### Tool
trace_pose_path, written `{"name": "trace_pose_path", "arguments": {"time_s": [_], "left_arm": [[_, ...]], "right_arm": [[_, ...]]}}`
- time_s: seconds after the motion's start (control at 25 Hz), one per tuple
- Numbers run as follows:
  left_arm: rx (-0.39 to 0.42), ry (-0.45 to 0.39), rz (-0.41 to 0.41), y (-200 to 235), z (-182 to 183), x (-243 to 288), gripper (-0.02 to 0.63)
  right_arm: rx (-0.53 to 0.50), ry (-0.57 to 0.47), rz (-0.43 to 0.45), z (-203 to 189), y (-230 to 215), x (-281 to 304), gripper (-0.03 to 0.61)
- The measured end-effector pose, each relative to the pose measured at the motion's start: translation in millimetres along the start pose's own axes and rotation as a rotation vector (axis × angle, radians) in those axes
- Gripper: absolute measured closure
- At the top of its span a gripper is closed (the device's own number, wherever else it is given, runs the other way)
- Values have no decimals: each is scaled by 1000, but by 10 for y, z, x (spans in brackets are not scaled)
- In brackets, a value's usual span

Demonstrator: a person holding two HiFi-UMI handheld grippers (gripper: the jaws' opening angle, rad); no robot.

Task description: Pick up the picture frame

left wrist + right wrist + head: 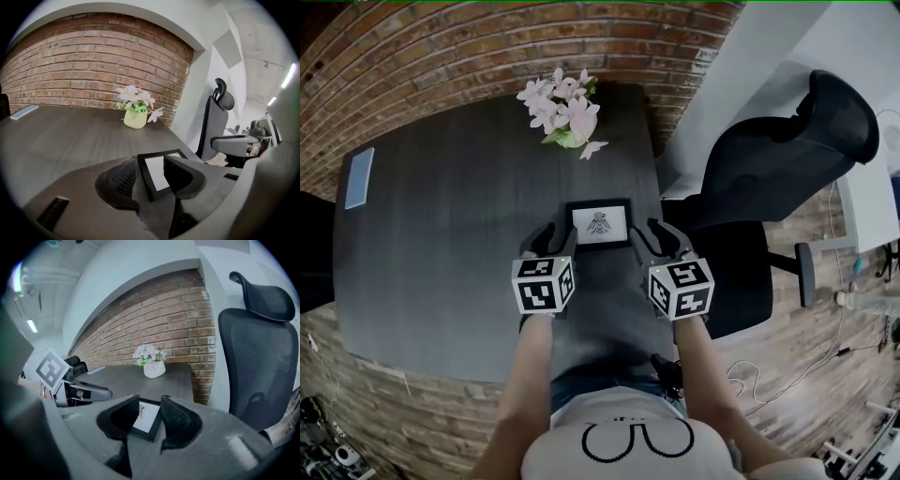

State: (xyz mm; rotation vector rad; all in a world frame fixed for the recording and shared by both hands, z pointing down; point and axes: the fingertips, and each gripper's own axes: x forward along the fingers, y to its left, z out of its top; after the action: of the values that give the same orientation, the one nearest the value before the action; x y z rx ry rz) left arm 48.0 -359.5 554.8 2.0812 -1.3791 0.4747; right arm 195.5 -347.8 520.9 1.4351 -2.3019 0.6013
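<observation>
- Head view: the picture frame is seen lying flat on the dark table, near the table's right edge and on the person's side of it. A black border and a white sheet with a small dark figure can be made out.
- The frame is flanked at its near corners by the two tongs, the left gripper at the near left corner and the right gripper at the near right one.
- In the left gripper view, the jaws of the left gripper are held apart, and the frame's left part is seen through the gap. No pad is seen pressed on it.
- In the right gripper view, the jaws of the right gripper are likewise spread, with the frame's right part showing between them. It is not gripped.
- Whether any jaw tip touches the frame cannot be told.
- A pot of pink flowers is set at the far edge of the table, well apart from the frame.
- A flat pale-blue thing lies near the table's far left corner.
- A brick wall is seen behind the table, and a black office chair to its right.
</observation>
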Motion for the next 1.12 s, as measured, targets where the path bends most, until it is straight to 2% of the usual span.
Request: {"name": "trace_pose_path", "arguments": {"time_s": [0.2, 0.44, 0.56, 0.6, 0.8, 0.88, 0.96, 1.12], "left_arm": [[-40, 97, 5, 72, -217, 311, 461], [-60, 157, 8, 111, -330, 529, 469], [-69, 205, 29, 136, -400, 576, 497], [-79, 213, 35, 139, -409, 580, 516], [-167, 207, 42, 162, -401, 569, 534], [-211, 203, 28, 189, -394, 560, 540], [-248, 204, -3, 206, -395, 561, 541], [-329, 218, -84, 204, -406, 560, 545]], "right_arm": [[7, 51, -3, -148, -76, 187, 443], [8, 75, -17, -233, -166, 290, 460], [3, 82, -18, -266, -172, 320, 460], [2, 83, -17, -275, -169, 328, 460], [1, 91, -15, -308, -166, 327, 460], [10, 104, 3, -323, -145, 333, 460], [32, 123, 41, -345, -98, 347, 428], [126, 133, 97, -342, -68, 353, 399]]}}
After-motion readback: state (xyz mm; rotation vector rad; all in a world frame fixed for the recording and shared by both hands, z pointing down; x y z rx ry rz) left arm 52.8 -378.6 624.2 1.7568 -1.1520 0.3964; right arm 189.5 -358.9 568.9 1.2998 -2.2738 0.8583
